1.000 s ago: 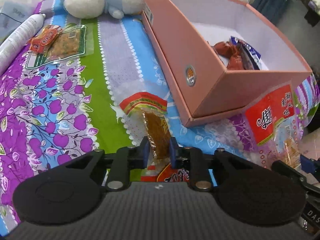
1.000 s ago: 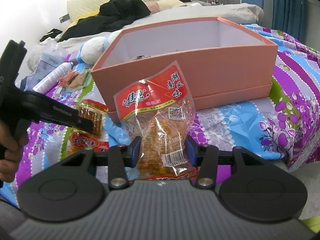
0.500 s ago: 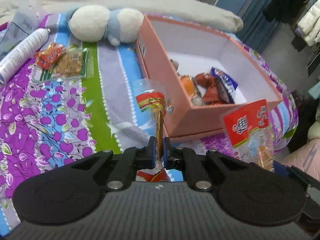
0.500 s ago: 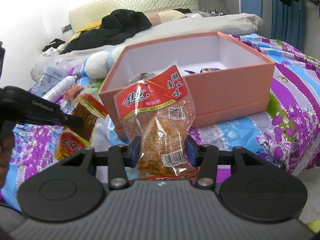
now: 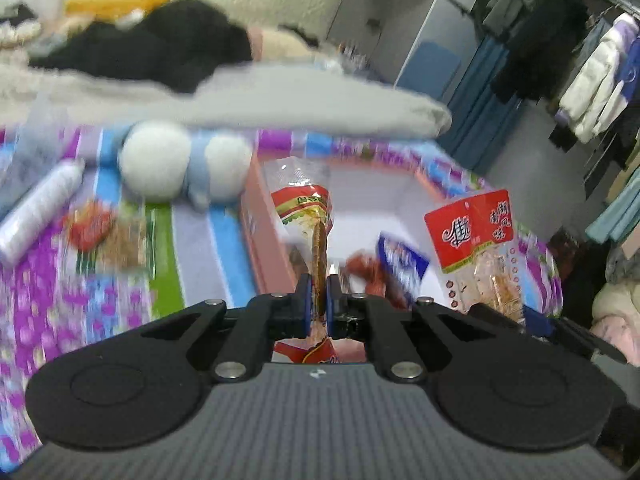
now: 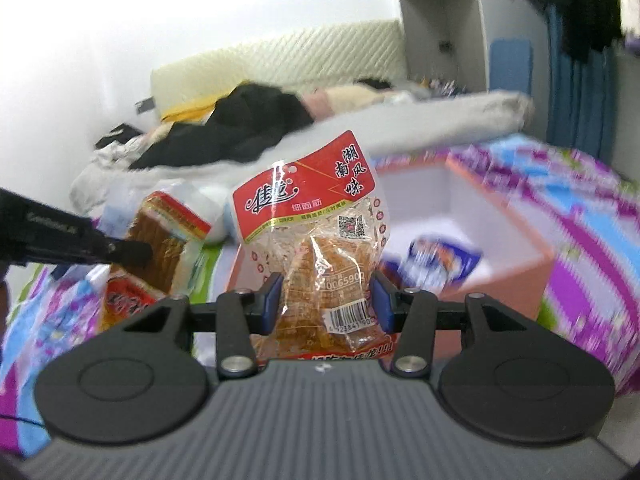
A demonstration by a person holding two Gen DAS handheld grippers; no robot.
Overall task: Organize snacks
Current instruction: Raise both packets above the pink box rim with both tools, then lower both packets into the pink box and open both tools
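My left gripper (image 5: 319, 294) is shut on a thin clear snack packet with a red-and-green top (image 5: 310, 216), held edge-on in the air in front of the pink box (image 5: 256, 216). My right gripper (image 6: 326, 300) is shut on a bigger clear bag with a red label (image 6: 316, 240), also lifted. That red-label bag (image 5: 476, 240) shows at the right of the left wrist view. The thin packet (image 6: 160, 240) and the left gripper's finger (image 6: 120, 250) show at the left of the right wrist view. Inside the pink box (image 6: 532, 276) lie a blue-and-white packet (image 6: 440, 260) and red wrappers (image 5: 368, 268).
A white-and-blue plush toy (image 5: 180, 164) lies beside the box's far left corner. A green-edged snack pack with a red pouch on it (image 5: 112, 236) and a white bottle (image 5: 40, 208) rest on the striped floral bedspread at the left. Grey bedding and dark clothes lie behind.
Both grippers have risen with their packets, so the views now look over the box toward the headboard. The left jaws closed tighter on the thin packet and lifted it off the bedspread.
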